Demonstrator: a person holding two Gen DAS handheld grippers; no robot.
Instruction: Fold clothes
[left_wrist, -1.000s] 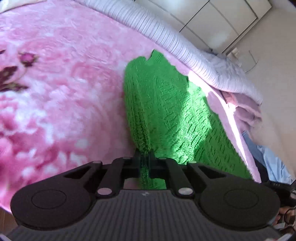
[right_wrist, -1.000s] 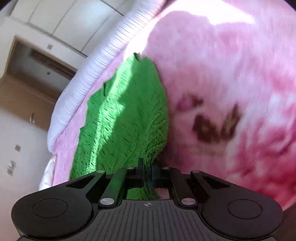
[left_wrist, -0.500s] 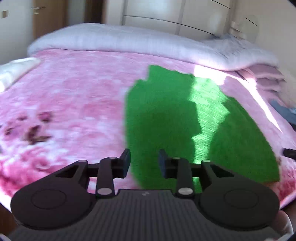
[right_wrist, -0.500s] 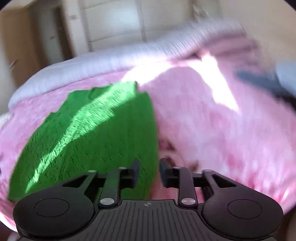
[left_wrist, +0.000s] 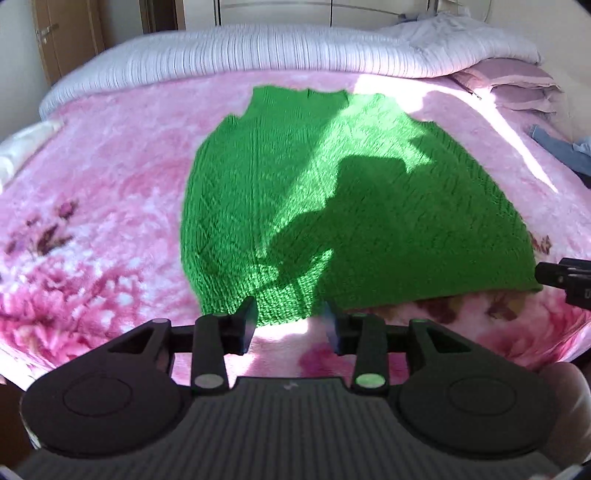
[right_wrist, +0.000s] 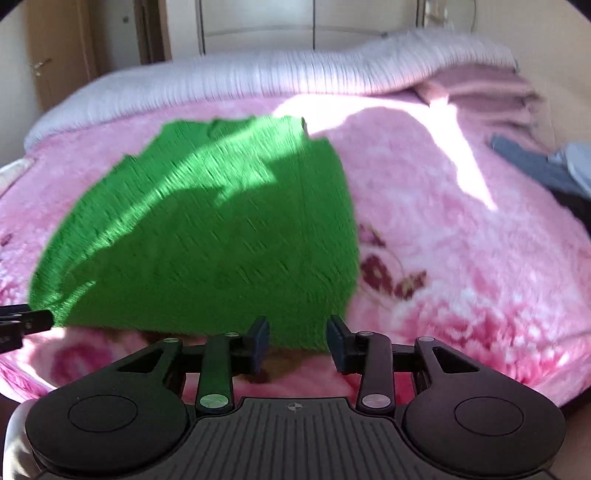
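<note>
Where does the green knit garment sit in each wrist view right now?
Left wrist: green knit garment fills the centre, ahead of the open left gripper.
Right wrist: centre-left, ahead of the open right gripper.
Shared landmark: striped white duvet behind it.

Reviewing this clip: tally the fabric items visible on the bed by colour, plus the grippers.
Green: 1, the knit sweater, lying flat.
Pink: 2, the floral blanket and the folded mauve bedding.
White: 1, the ribbed duvet.
Blue-grey: 1, a garment at the right edge, partly cut off.
Grippers: 2, left gripper and right gripper, both open.
Total: 7.
</note>
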